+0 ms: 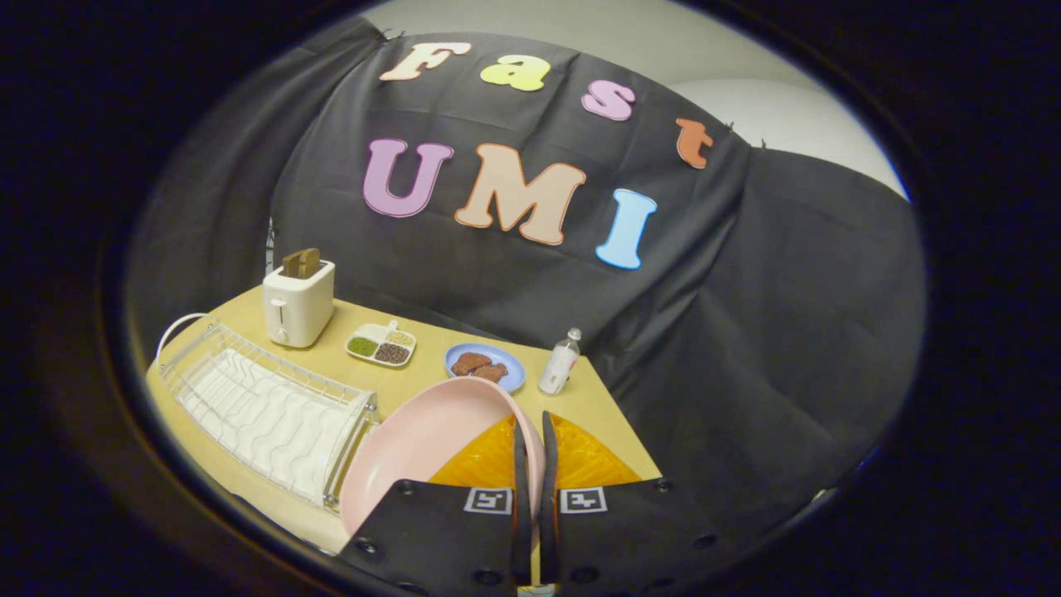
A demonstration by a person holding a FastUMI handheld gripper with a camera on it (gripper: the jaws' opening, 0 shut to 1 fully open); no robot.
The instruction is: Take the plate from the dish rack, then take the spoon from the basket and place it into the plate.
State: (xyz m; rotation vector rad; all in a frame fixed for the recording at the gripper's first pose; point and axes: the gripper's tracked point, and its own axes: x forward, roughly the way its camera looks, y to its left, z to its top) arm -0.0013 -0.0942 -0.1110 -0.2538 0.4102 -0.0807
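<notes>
My gripper is shut on the rim of a pink plate, which it holds up above the table, tilted, with the plate's bowl spreading out left of the fingers. The white wire dish rack lies on the wooden table to the left of the plate, with no dishes in its slots. An orange basket sits just under and beyond the fingertips, partly hidden behind the plate and the fingers. I cannot make out a spoon in it.
A white toaster with a slice in it stands at the table's far left. A divided snack dish, a blue plate with brown pieces and a small clear bottle line the back. The table's right edge runs beside the basket.
</notes>
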